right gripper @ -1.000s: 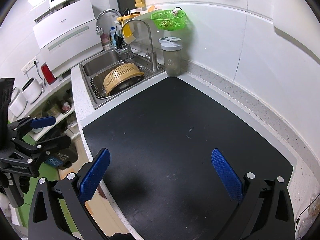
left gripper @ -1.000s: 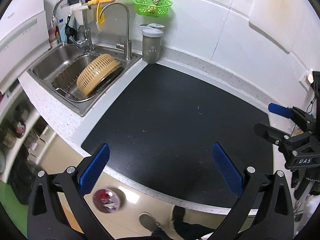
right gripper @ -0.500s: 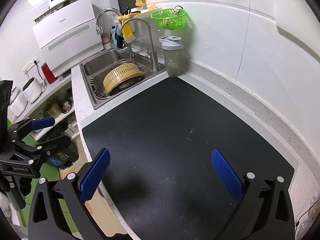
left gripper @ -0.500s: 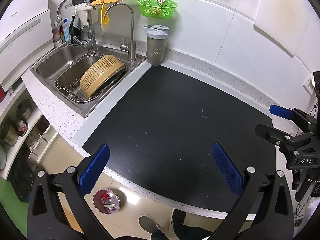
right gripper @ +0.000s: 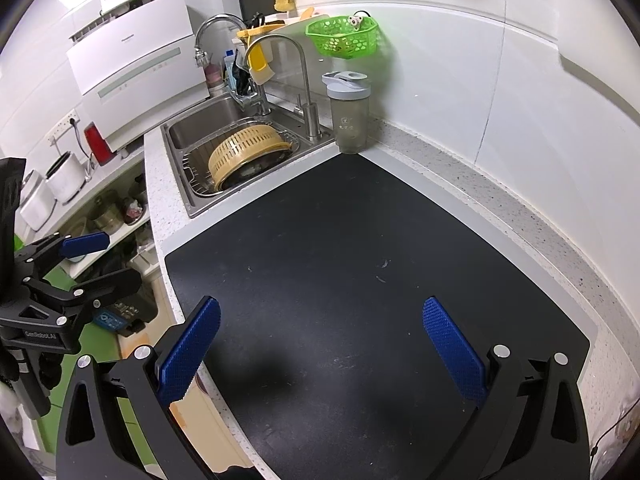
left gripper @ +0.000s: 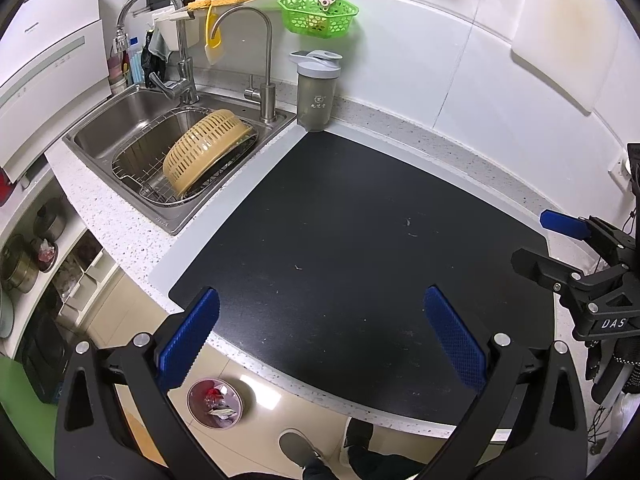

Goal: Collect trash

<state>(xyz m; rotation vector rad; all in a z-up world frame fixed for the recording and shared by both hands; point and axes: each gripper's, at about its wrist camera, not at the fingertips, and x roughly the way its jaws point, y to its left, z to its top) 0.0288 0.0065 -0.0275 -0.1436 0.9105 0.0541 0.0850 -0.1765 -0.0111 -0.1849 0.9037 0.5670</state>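
Both tongs are spread wide and hold nothing: the left tongs, with blue ridged pads, hang over the near edge of the large black mat that covers the speckled white bench, and the right tongs hang over the same mat further toward the wall side. The mat is bare apart from a few tiny pale specks near its middle. The collected trash, a few crumpled wrappers with red and white bits, lies inside a small round bin with a reddish rim that stands on the tiled floor below the bench's front edge, just beside the left pad in the left wrist view. A person's grey shoe is on the floor near it. At the bench's far left a stainless steel sink holds a wire rack with a tilted beige plastic colander. A grey lidded shaker bottle stands upright at the mat's far corner, against the wall, below a green plastic basket that hangs on the wall.
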